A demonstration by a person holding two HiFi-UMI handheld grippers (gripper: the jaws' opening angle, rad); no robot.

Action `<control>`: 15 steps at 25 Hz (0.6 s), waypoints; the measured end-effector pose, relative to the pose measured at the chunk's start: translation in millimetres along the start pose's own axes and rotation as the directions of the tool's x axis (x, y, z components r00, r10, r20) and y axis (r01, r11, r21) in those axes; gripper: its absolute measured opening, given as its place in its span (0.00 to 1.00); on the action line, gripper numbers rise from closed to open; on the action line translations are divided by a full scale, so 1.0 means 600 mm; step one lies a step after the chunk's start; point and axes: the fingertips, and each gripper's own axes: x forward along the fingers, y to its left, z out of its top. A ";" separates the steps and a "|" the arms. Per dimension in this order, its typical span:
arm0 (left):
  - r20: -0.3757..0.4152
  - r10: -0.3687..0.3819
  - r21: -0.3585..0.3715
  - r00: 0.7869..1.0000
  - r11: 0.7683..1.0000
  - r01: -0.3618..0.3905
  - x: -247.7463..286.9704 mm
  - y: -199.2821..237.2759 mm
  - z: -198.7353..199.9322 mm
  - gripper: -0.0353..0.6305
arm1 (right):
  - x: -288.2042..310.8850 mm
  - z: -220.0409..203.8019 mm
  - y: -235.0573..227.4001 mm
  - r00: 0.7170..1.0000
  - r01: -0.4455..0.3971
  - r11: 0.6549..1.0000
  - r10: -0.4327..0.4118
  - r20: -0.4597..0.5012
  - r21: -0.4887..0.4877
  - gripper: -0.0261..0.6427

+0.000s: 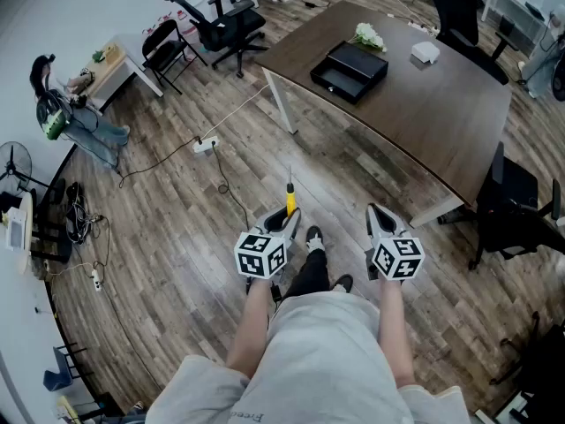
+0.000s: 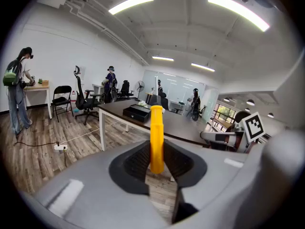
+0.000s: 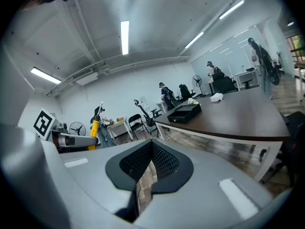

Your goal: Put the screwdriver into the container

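Screwdriver (image 1: 290, 203) sits in my left tongs (image 1: 288, 215) in the head view, its yellow handle gripped and its thin shaft pointing ahead toward the counter (image 1: 441, 113). The black container (image 1: 350, 71) lies there, well apart from it. My right tongs (image 1: 374, 215) hover beside, over the wooden floor (image 1: 177, 237). The left gripper view adds the grip itself: both pads pinch the yellow handle, which stands upright between them. The right gripper view shows its own jaws pressed together on nothing, with the screwdriver off to their left.
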 end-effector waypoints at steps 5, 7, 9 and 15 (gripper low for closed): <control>0.038 0.054 -0.039 0.998 0.998 -0.052 -0.013 0.042 0.006 0.26 | 0.005 -0.009 -0.014 1.000 0.001 1.000 -0.001 -0.002 -0.005 0.04; 0.045 0.077 -0.045 0.996 0.996 -0.075 -0.019 0.053 0.008 0.26 | 0.006 -0.009 -0.015 1.000 0.000 1.000 0.000 -0.002 -0.004 0.04; 0.044 0.089 -0.047 0.995 0.995 -0.087 -0.022 0.058 0.007 0.26 | 0.008 -0.007 -0.014 1.000 -0.003 1.000 0.003 0.000 -0.004 0.04; 0.043 0.074 -0.041 0.996 0.997 -0.072 -0.020 0.061 0.010 0.26 | 0.025 0.003 -0.008 1.000 -0.009 1.000 0.009 0.014 0.000 0.04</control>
